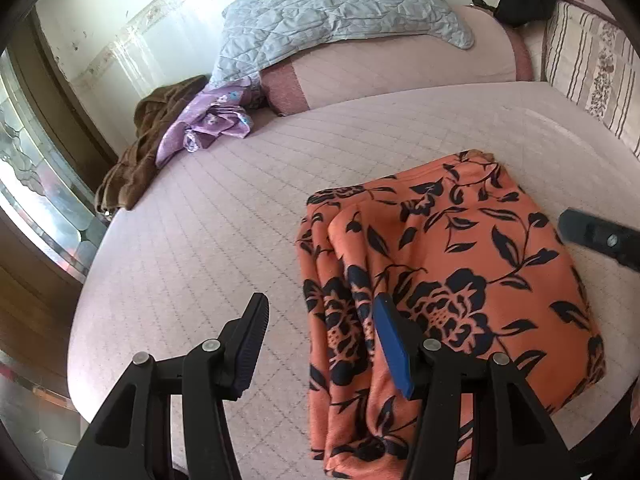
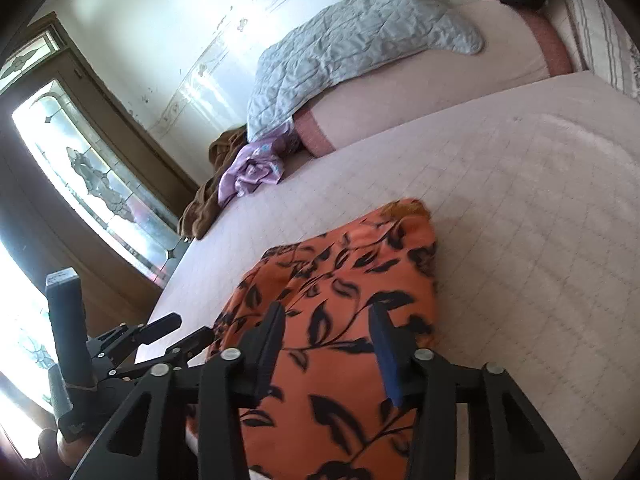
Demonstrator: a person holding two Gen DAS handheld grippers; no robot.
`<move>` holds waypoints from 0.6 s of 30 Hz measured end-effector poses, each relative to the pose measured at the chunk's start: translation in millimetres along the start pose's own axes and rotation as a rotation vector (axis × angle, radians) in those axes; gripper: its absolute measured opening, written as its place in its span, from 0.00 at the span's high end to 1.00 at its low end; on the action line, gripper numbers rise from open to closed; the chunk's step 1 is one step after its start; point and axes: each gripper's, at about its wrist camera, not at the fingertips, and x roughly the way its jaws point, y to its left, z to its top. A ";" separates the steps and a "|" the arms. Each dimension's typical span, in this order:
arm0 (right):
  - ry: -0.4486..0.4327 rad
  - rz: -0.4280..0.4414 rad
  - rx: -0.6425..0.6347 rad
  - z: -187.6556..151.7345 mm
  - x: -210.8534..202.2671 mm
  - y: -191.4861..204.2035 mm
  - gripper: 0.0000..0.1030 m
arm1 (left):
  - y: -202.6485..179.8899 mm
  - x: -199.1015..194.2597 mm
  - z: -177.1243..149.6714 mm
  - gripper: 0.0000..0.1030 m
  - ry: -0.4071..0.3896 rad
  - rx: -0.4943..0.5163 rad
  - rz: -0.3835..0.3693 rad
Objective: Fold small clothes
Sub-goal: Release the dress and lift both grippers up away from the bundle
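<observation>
Folded orange cloth with black floral print (image 1: 448,264) lies flat on the pale pink quilted bed (image 1: 224,216). Left tongs (image 1: 320,320) parted, empty, straddling the cloth's left edge. Right tongs (image 2: 328,332) parted above the cloth, apparently gripping nothing; contact unclear through blur.
</observation>
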 end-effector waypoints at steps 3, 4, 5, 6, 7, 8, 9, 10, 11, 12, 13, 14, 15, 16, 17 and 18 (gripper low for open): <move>0.075 -0.027 0.023 -6.3 17.7 -2.8 0.57 | 0.1 6.5 -4.6 0.46 0.022 -0.005 -0.001; 0.109 -0.055 0.039 -9.9 25.3 -7.1 0.59 | 0.6 10.6 -6.3 0.46 0.035 -0.007 0.001; 0.140 -0.077 0.052 -12.2 34.3 -10.6 0.60 | 1.5 16.0 -8.6 0.46 0.053 -0.012 0.002; 0.155 -0.088 0.056 -13.7 39.9 -13.3 0.61 | 2.3 19.7 -9.9 0.46 0.065 -0.015 0.001; 0.152 -0.090 0.050 -13.2 40.4 -12.6 0.61 | 2.0 22.6 -10.7 0.46 0.073 -0.019 0.002; 0.152 -0.092 0.044 -11.3 39.7 -10.2 0.61 | 2.9 26.4 -11.1 0.46 0.085 -0.021 0.000; 0.148 -0.087 0.045 -9.3 37.5 -8.4 0.60 | 4.0 29.8 -10.4 0.46 0.095 -0.024 -0.006; 0.141 -0.076 0.049 -7.5 35.4 -7.8 0.59 | 5.4 33.0 -8.2 0.46 0.102 -0.028 -0.013; 0.127 -0.059 0.054 -4.1 32.4 -7.2 0.59 | 6.6 35.8 -5.4 0.46 0.105 -0.032 -0.017; 0.116 -0.053 0.056 -1.4 31.0 -7.5 0.59 | 8.8 39.7 0.5 0.46 0.106 -0.039 -0.019; 0.095 -0.052 0.059 4.5 29.9 -7.5 0.59 | 10.6 43.0 5.3 0.46 0.108 -0.045 -0.018; 0.081 -0.052 0.063 8.2 29.1 -9.0 0.59 | 12.6 48.8 13.0 0.46 0.116 -0.055 -0.019; 0.072 -0.054 0.072 12.4 30.2 -11.2 0.59 | 13.5 55.8 20.1 0.46 0.132 -0.062 -0.022; 0.065 -0.062 0.089 17.4 33.1 -15.4 0.59 | 14.0 62.5 26.6 0.46 0.144 -0.069 -0.022; 0.061 -0.071 0.105 20.8 36.0 -20.1 0.59 | 14.2 70.2 33.3 0.46 0.157 -0.072 -0.018; 0.061 -0.076 0.126 24.5 40.9 -26.5 0.58 | 13.2 78.6 38.1 0.46 0.176 -0.071 -0.015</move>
